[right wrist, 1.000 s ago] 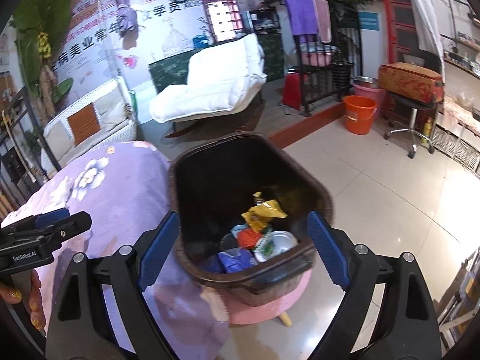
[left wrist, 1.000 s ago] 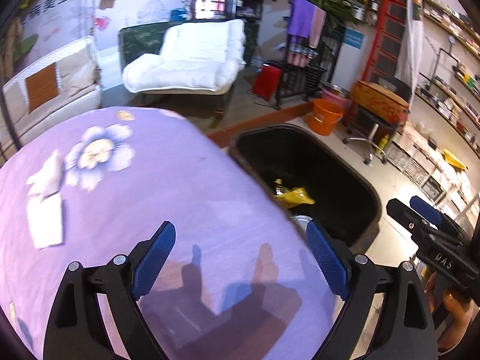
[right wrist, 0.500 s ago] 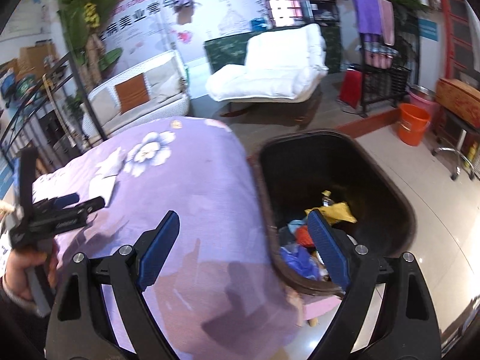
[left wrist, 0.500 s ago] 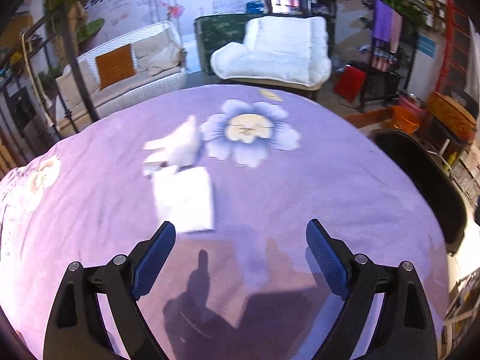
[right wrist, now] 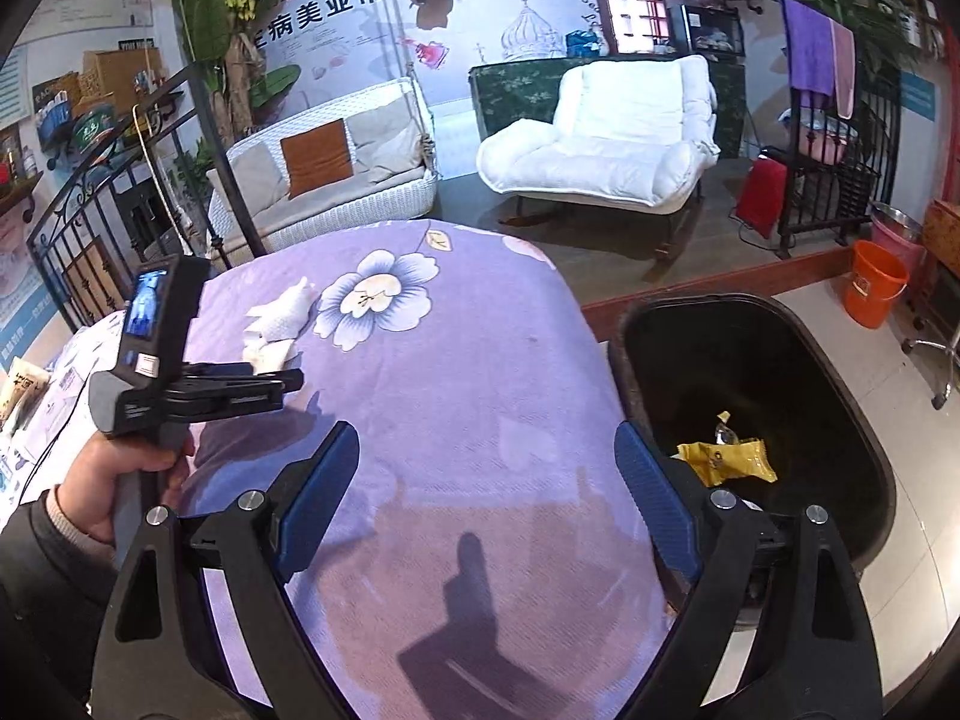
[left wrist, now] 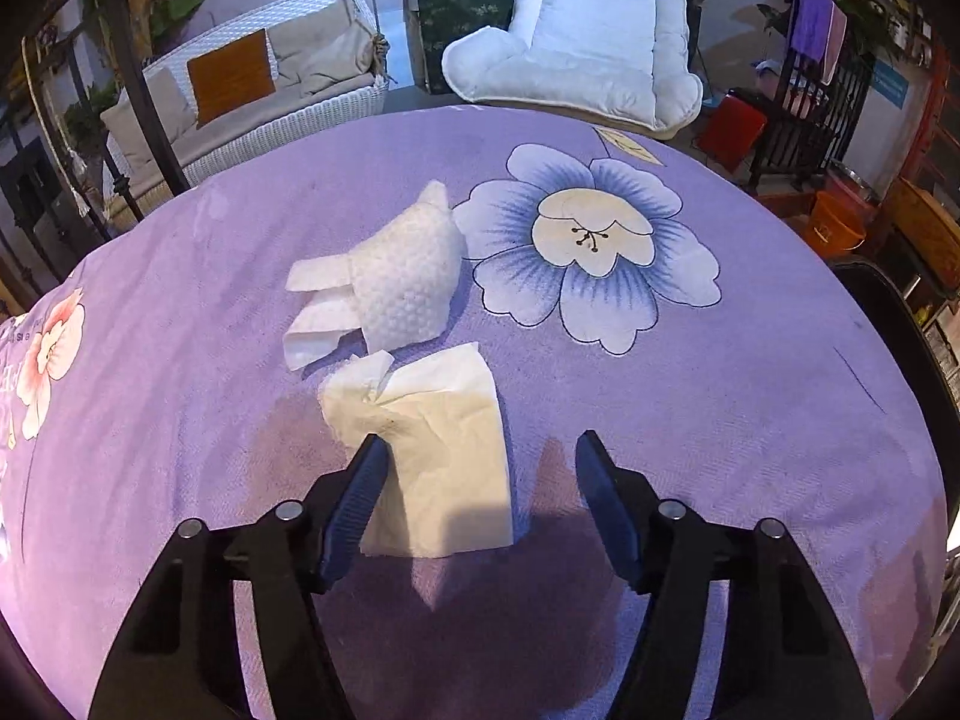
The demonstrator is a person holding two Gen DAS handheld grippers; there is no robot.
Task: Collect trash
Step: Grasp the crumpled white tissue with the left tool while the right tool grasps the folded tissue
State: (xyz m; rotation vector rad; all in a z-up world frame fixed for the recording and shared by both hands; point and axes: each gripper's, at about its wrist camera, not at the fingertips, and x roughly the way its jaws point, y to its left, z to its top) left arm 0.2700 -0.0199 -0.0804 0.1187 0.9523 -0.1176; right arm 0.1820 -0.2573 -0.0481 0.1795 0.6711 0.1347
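A flat cream paper napkin (left wrist: 438,450) lies on the purple flowered cloth (left wrist: 720,420), with a crumpled white textured tissue (left wrist: 390,282) just beyond it. My left gripper (left wrist: 477,480) is open and low over the napkin's near end, its left finger on the napkin's left edge. In the right wrist view both papers (right wrist: 276,324) lie by the left gripper (right wrist: 240,387). My right gripper (right wrist: 486,492) is open and empty above the cloth's near right part, beside the black trash bin (right wrist: 870,450) that holds a yellow wrapper (right wrist: 729,462).
The bin's dark rim (left wrist: 900,324) shows at the cloth's right edge. Beyond the table stand a white wicker sofa (right wrist: 336,174), a white padded chair (right wrist: 612,150), an orange bucket (right wrist: 873,291) and a black metal rack (right wrist: 840,168).
My left gripper swung left from the bin to the papers, came down over the napkin and narrowed its jaws. My right gripper moved left, from over the bin to over the cloth.
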